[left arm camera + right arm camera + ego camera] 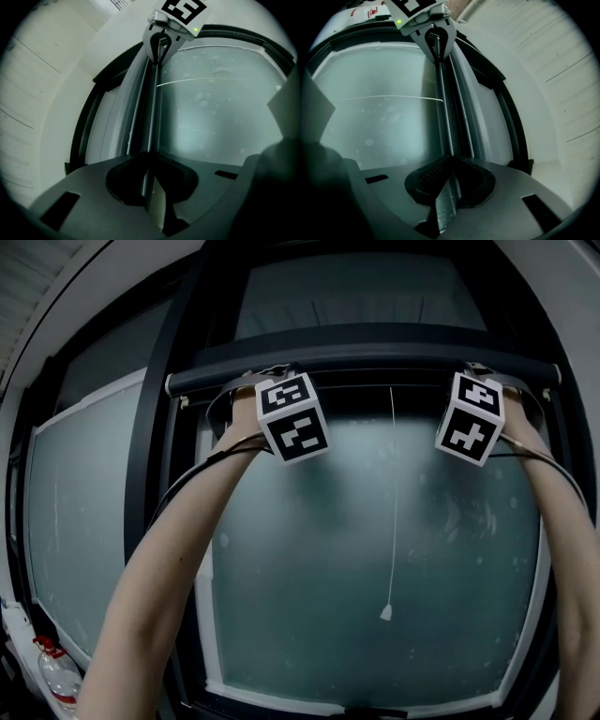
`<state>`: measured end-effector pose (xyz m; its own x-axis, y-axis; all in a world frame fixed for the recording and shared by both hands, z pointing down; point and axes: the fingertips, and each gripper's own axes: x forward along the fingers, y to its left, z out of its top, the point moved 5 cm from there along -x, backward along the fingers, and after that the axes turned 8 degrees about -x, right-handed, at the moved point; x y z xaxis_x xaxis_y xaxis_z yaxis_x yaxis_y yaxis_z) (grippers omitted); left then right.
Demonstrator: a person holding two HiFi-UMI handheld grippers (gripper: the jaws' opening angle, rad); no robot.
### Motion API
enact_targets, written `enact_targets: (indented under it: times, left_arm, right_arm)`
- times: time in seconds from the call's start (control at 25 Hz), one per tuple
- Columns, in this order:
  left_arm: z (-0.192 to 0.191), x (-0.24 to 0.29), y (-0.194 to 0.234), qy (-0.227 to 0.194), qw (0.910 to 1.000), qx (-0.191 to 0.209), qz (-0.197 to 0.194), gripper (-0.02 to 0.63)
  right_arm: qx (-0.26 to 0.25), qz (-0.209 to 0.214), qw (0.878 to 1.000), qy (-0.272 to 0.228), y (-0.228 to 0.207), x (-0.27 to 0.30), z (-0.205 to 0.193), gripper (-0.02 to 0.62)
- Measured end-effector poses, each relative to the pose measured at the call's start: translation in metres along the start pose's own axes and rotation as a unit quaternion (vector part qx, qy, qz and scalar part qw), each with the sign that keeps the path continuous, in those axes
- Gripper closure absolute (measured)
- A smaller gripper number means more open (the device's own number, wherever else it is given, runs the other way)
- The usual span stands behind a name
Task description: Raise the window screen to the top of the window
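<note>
Left gripper (272,374) on screen bar (375,359) near left end; right gripper (474,371) near right end; pull cord (393,502) hanging between, before glass (375,643); bottle (56,676) low left.

**Both arms raised, both grippers clamped**

Both bare forearms reached upward. The left forearm (155,596) rose from the lower left, and the right forearm (574,549) ran along the right edge. The left gripper (267,379) and the right gripper (480,373) sat level with each other and well apart. The left marker cube (292,418) and the right marker cube (471,418) faced the head camera. In the left gripper view, the jaws were closed on the thin screen rail (151,117), which ran on to the other gripper at its far end. The right gripper view showed the same, with its jaws pinched together on that rail. A thin cable (202,470) arced beside the left wrist, and another arced beside the right.
</note>
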<state>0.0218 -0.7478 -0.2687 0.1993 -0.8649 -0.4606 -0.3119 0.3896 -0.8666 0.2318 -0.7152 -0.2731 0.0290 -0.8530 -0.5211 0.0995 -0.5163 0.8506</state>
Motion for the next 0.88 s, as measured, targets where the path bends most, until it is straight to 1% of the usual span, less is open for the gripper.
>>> enact_targets:
  times: [0.08, 0.16, 0.2, 0.24, 0.28, 0.32, 0.36, 0.4, 0.44, 0.48, 0.52, 0.56, 0.6, 0.64, 0.68, 0.72, 0.8, 0.84, 0.88]
  left_arm:
    - [0.001, -0.001, 0.000, -0.001, 0.9996, -0.025, 0.016, 0.578]
    - [0.000, -0.004, 0.001, -0.020, 0.9974, -0.062, 0.029, 0.574]
    - [-0.002, -0.008, 0.002, -0.037, 0.9947, -0.089, 0.035, 0.572]
    - [-0.005, -0.012, 0.003, -0.056, 0.9896, -0.126, 0.041, 0.566]
    - [-0.008, -0.017, 0.003, -0.075, 0.9806, -0.175, 0.046, 0.566]
    - [-0.012, -0.023, 0.002, -0.093, 0.9662, -0.236, 0.046, 0.568]
    - [-0.016, -0.029, -0.001, -0.112, 0.9459, -0.302, 0.040, 0.568]
    - [-0.019, -0.035, -0.006, -0.132, 0.9209, -0.365, 0.034, 0.568]
    - [-0.022, -0.043, -0.014, -0.152, 0.8941, -0.420, 0.030, 0.568]
    - [-0.025, -0.051, -0.023, -0.170, 0.8676, -0.466, 0.029, 0.568]
    - [-0.027, -0.059, -0.034, -0.186, 0.8436, -0.503, 0.030, 0.568]
    - [-0.028, -0.067, -0.047, -0.198, 0.8231, -0.531, 0.030, 0.568]
    - [-0.029, -0.075, -0.063, -0.207, 0.8066, -0.553, 0.028, 0.568]
    - [-0.029, -0.084, -0.080, -0.212, 0.7935, -0.570, 0.023, 0.568]
    - [-0.030, -0.093, -0.099, -0.213, 0.7828, -0.584, 0.017, 0.568]
    - [-0.032, -0.103, -0.118, -0.212, 0.7740, -0.597, 0.011, 0.568]
    - [-0.038, -0.127, -0.158, -0.199, 0.7606, -0.618, 0.007, 0.568]
    - [-0.044, -0.140, -0.178, -0.187, 0.7564, -0.627, 0.012, 0.568]
    - [-0.051, -0.151, -0.199, -0.170, 0.7544, -0.634, 0.022, 0.568]
  right_arm:
    - [0.015, -0.013, 1.000, 0.004, 0.001, -0.001, 0.000, 0.571]
    - [0.036, -0.030, 0.999, -0.002, 0.001, -0.005, -0.001, 0.568]
    - [0.064, -0.045, 0.997, -0.007, 0.001, -0.009, -0.003, 0.563]
    - [0.106, -0.064, 0.992, -0.013, 0.002, -0.014, -0.006, 0.560]
    - [0.156, -0.081, 0.984, -0.020, 0.004, -0.020, -0.009, 0.567]
    - [0.208, -0.092, 0.973, -0.032, 0.009, -0.026, -0.011, 0.566]
    - [0.257, -0.092, 0.961, -0.047, 0.016, -0.033, -0.012, 0.566]
    - [0.300, -0.084, 0.948, -0.064, 0.026, -0.039, -0.012, 0.566]
    - [0.338, -0.073, 0.935, -0.078, 0.037, -0.045, -0.012, 0.568]
    - [0.370, -0.062, 0.923, -0.091, 0.049, -0.051, -0.012, 0.568]
    - [0.397, -0.054, 0.911, -0.102, 0.060, -0.057, -0.011, 0.567]
    - [0.421, -0.049, 0.898, -0.113, 0.071, -0.064, -0.010, 0.566]
    - [0.446, -0.046, 0.886, -0.122, 0.081, -0.071, -0.010, 0.567]
    - [0.470, -0.043, 0.872, -0.131, 0.092, -0.080, -0.011, 0.568]
    - [0.496, -0.040, 0.856, -0.141, 0.104, -0.089, -0.011, 0.567]
    - [0.520, -0.037, 0.840, -0.150, 0.115, -0.101, -0.011, 0.568]
    - [0.565, -0.024, 0.808, -0.163, 0.142, -0.129, -0.012, 0.568]
    - [0.582, -0.012, 0.796, -0.168, 0.157, -0.146, -0.013, 0.568]
    - [0.593, 0.002, 0.787, -0.172, 0.174, -0.163, -0.014, 0.568]
